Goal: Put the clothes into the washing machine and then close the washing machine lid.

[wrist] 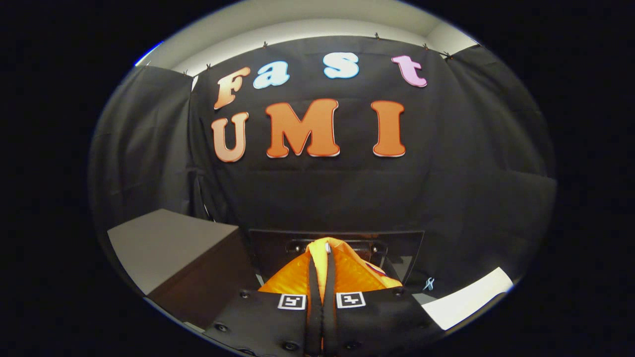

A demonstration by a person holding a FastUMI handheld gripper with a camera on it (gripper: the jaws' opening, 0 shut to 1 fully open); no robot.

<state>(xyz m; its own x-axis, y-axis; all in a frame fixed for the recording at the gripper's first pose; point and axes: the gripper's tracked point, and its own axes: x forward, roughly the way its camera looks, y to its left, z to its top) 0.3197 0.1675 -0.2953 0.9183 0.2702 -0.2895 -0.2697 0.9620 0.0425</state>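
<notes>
The tool (321, 277) grips the orange cloth (347, 272) tightly between its fingers; beyond it the washing machine lid (407, 248) stands open, so loading and closing remain.

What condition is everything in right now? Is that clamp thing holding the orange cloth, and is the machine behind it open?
hand-held gripper: fingers closed together, pinching the cloth.
orange garment: held up, bunched around the fingers.
washing machine lid: raised, standing upright just beyond the fingers, so the machine looks open.
brown box: sitting beside the machine, top closed.
</notes>
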